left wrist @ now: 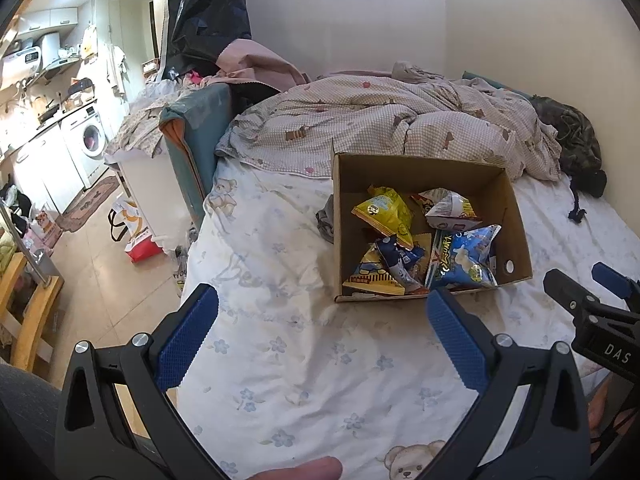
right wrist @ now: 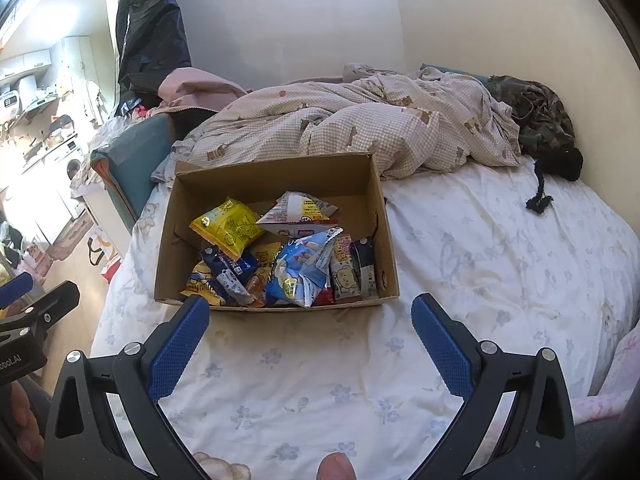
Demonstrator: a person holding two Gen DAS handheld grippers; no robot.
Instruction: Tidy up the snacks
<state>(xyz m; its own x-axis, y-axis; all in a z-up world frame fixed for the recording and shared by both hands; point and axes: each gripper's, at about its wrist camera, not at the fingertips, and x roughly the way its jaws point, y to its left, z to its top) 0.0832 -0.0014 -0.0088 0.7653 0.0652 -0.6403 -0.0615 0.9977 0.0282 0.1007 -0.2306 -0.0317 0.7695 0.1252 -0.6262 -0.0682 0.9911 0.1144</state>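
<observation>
An open cardboard box (left wrist: 404, 168) (right wrist: 272, 172) sits on the bed and holds several snack packets: a yellow bag (left wrist: 384, 214) (right wrist: 226, 226), a white pyramid packet (left wrist: 450, 210) (right wrist: 300, 216), and a blue-and-white bag (left wrist: 466, 262) (right wrist: 300, 272) among others. My left gripper (left wrist: 322, 300) is open over the sheet, just short of the box's near wall, empty. My right gripper (right wrist: 310, 312) is also open and empty, right in front of the box's near edge. In the left wrist view the right gripper (left wrist: 588, 280) shows at the right edge, and the left gripper (right wrist: 24, 296) shows at the left edge of the right wrist view.
A floral white sheet (left wrist: 304, 360) (right wrist: 480, 264) covers the bed. A rumpled checked quilt (left wrist: 400, 120) (right wrist: 360, 120) lies behind the box, with dark camouflage fabric (left wrist: 572, 136) (right wrist: 536, 116) at the far right. Left of the bed are a teal cushion (left wrist: 192, 148), floor bags and a kitchen.
</observation>
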